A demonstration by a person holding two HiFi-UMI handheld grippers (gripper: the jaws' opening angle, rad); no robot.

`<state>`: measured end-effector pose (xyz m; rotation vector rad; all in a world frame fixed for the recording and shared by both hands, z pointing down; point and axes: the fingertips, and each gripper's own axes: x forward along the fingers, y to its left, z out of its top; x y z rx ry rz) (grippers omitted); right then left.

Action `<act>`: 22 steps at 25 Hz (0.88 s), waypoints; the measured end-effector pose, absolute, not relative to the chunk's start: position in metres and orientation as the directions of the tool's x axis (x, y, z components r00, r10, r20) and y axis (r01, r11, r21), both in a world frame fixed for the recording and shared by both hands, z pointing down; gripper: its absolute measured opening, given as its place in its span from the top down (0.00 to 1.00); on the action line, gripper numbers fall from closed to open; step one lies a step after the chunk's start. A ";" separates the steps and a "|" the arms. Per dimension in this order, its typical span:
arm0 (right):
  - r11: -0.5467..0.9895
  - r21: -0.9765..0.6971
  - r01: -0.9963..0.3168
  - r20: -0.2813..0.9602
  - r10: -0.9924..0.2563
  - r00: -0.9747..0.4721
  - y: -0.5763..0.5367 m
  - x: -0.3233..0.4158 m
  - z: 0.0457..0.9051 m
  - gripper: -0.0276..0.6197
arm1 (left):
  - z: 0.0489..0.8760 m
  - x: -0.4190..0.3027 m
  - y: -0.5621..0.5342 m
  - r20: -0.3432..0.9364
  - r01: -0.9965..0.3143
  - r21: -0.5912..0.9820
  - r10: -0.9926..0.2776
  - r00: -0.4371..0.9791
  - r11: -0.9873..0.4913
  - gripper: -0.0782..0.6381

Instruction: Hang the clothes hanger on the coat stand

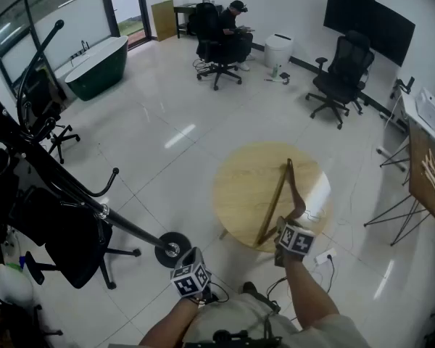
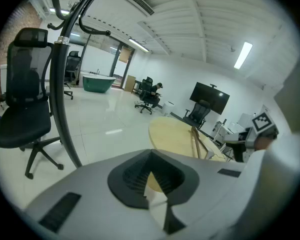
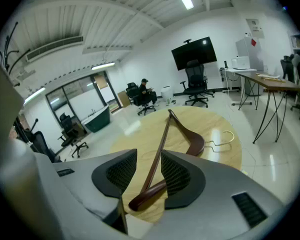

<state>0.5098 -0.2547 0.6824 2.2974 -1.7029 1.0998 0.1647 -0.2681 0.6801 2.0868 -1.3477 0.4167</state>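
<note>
A dark wooden clothes hanger point(image 1: 275, 201) with a metal hook point(image 3: 223, 141) lies flat on the round wooden table point(image 1: 239, 187). My right gripper point(image 1: 293, 236) is at the hanger's near end. Its jaws point(image 3: 149, 161) stand apart, with the thin bar and the end of the hanger point(image 3: 187, 134) between them, and the pads do not clamp it. The black coat stand point(image 1: 72, 191) rises at the left, with its round base point(image 1: 172, 249) just ahead of my left gripper point(image 1: 189, 268). The left gripper point(image 2: 151, 156) is shut with nothing in it. The stand's pole point(image 2: 60, 94) and the hanger point(image 2: 195, 140) both show in the left gripper view.
A black office chair point(image 1: 65, 241) stands close to the coat stand. A dark green bathtub point(image 1: 98, 67) is at the back left. A person sits on a chair point(image 1: 225, 35) at the far wall. More office chairs point(image 1: 341, 75), a wall screen point(image 1: 370, 20) and a desk point(image 1: 428, 169) are on the right.
</note>
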 end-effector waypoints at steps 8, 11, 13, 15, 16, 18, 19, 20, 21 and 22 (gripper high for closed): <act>-0.414 -0.065 -0.908 0.771 -0.598 0.218 -0.364 0.597 0.750 0.69 | 0.695 0.144 -0.270 0.620 -0.966 0.241 -0.752 0.224 -0.089 0.87; -0.414 -0.064 -0.908 0.802 -0.562 0.200 -0.405 0.618 0.783 0.63 | 0.703 0.142 -0.264 0.648 -0.976 0.217 -0.749 0.137 0.009 0.87; -0.421 -0.089 -0.903 0.823 -0.541 0.171 -0.423 0.625 0.801 0.62 | 0.708 0.142 -0.259 0.662 -0.978 0.201 -0.743 0.097 0.051 0.87; -0.435 -0.089 -0.896 0.850 -0.502 0.160 -0.430 0.631 0.811 0.62 | 0.708 0.142 -0.258 0.670 -0.977 0.192 -0.740 0.061 0.093 0.87; -0.439 -0.077 -0.895 0.860 -0.484 0.163 -0.431 0.633 0.815 0.62 | 0.707 0.142 -0.258 0.671 -0.976 0.187 -0.740 0.044 0.112 0.87; -0.442 -0.076 -0.894 0.879 -0.453 0.149 -0.429 0.629 0.820 0.74 | 0.704 0.142 -0.259 0.667 -0.974 0.181 -0.745 0.020 0.136 0.87; -0.451 -0.094 -0.888 0.890 -0.438 0.129 -0.427 0.624 0.822 0.78 | 0.702 0.141 -0.260 0.664 -0.974 0.179 -0.748 0.014 0.141 0.87; -0.462 -0.110 -0.880 0.893 -0.436 0.117 -0.426 0.620 0.823 0.79 | 0.701 0.140 -0.260 0.662 -0.974 0.178 -0.750 0.012 0.142 0.87; -0.471 -0.118 -0.874 0.887 -0.446 0.121 -0.427 0.620 0.822 0.81 | 0.700 0.139 -0.260 0.660 -0.974 0.177 -0.751 0.012 0.140 0.87; -0.479 -0.122 -0.869 0.878 -0.460 0.130 -0.428 0.622 0.821 0.83 | 0.699 0.136 -0.258 0.660 -0.975 0.176 -0.751 0.013 0.138 0.87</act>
